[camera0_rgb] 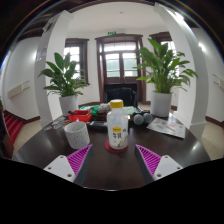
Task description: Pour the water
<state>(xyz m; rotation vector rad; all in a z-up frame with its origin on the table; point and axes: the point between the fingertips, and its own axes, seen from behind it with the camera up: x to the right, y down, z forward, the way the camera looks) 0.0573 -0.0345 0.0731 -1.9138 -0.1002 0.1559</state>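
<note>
The gripper (pixel 113 158) stands wide open, its 2 fingers spread apart with the magenta pads (pixel 78 157) facing inward, and it holds nothing and touches nothing. A clear plastic bottle (pixel 117 128) with a yellow cap stands on a small red coaster (pixel 116 149) on the dark table (pixel 110 170), just ahead of the fingers and roughly centred on the gap between them, clear of both pads. The bottle is upright: its long axis runs vertically and the cap points straight up.

Taking the bottle as the landmark, a white cup (pixel 76 134) sits just beside it on the left, open mouth upward. Behind the bottle lie some dark and red items too small to make out. To its right, further back, rests a flat printed sheet or booklet (pixel 166 127). 2 potted plants (pixel 66 80) rise behind the bottle, 1 at each side, before a window.
</note>
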